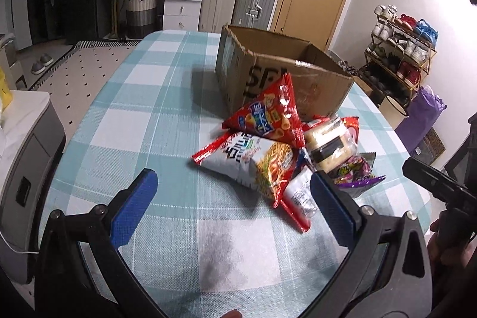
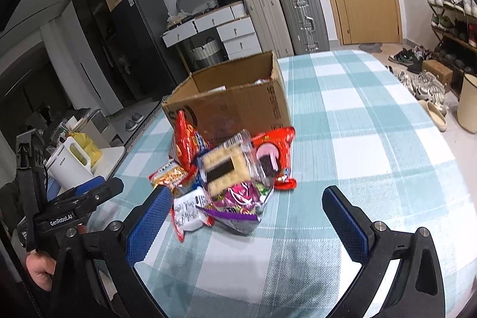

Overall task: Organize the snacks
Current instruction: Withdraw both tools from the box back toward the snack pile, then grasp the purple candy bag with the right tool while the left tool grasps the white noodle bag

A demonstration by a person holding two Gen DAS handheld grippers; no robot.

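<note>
Two tongs hovered over the checked table (image 1: 125, 121), each spread wide with nothing between its blue pads: the left tongs (image 1: 235, 189) and the right tongs (image 2: 247, 204). One heap of snacks lay just beyond both, about six packets overlapping. Nearest the right tongs were one purple packet (image 2: 238, 195) and one white packet (image 2: 187, 212), the latter touching or just beside its left pad. Nearest the left tongs lay one noodle packet (image 1: 253, 163), its long axis running from far left to near right, its near end between the pads. On top sat one clear cracker pack (image 2: 226, 166), tilted. One red triangular bag (image 1: 265, 115) stood with its point up, leaning toward the one open cardboard box (image 2: 235, 100) behind the heap
</note>
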